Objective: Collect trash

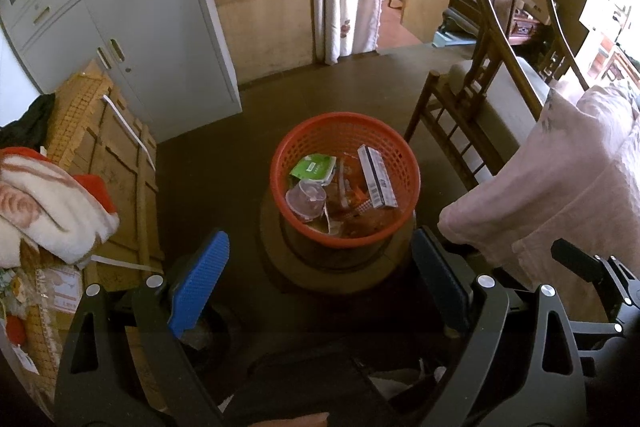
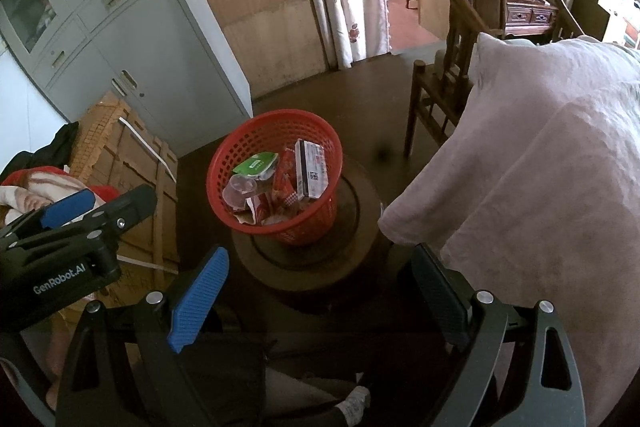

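Observation:
An orange-red mesh basket (image 1: 404,163) (image 2: 236,147) stands on a round dark wooden stool (image 1: 276,267) (image 2: 360,203). Inside it lie a green packet (image 1: 314,167) (image 2: 256,165), a clear plastic cup (image 1: 306,201) (image 2: 240,191), a white carton (image 1: 376,181) (image 2: 310,171) and red wrappers (image 2: 285,195). My left gripper (image 1: 320,283) hangs open just in front of the basket, nothing between its blue pads. My right gripper (image 2: 320,299) is also open and empty, a little further back and right. The left gripper (image 2: 60,239) shows at the left of the right wrist view.
A grey cabinet (image 1: 132,19) stands at the back left. Cardboard boxes (image 1: 120,163) with blankets (image 1: 52,211) fill the left. A wooden chair (image 1: 460,123) and a pink cloth (image 2: 540,163) over furniture close the right. Dark floor (image 1: 224,147) lies beyond the stool.

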